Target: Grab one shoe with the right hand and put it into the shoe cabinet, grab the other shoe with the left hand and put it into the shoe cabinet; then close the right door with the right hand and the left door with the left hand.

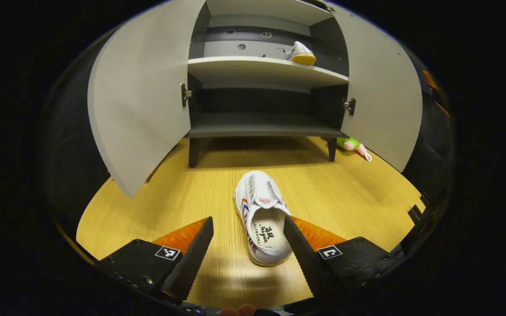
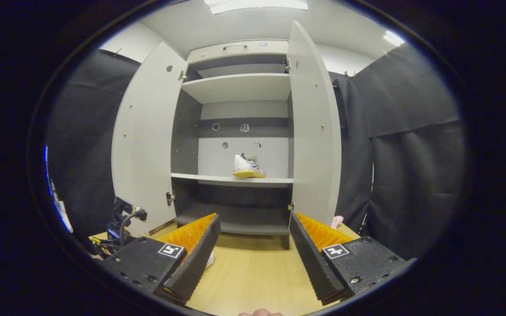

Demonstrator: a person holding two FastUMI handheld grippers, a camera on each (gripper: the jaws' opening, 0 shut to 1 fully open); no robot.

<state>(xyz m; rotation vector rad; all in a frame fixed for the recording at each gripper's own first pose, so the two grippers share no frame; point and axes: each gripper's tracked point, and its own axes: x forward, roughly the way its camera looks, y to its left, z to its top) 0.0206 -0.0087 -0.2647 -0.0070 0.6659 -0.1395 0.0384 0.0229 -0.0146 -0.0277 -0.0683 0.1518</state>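
A white canvas shoe [image 1: 262, 217] with a yellow sole lies on the wooden floor, toe toward the shoe cabinet [image 1: 262, 70]. My left gripper [image 1: 248, 226] is open, its fingers on either side of the shoe's heel without touching it. The other white shoe [image 1: 300, 53] stands on the cabinet's middle shelf at the right, also seen as the shelved shoe [image 2: 247, 167] in the right gripper view. My right gripper [image 2: 255, 228] is open and empty, held back from the cabinet [image 2: 235, 131]. Both doors, left door [image 1: 141, 92] and right door [image 1: 382, 87], stand wide open.
A green and pink plush toy [image 1: 353, 145] lies on the floor by the cabinet's right leg. Part of the other gripper [image 2: 123, 219] and its cable shows at the lower left of the right gripper view. Black cloth walls the booth on both sides.
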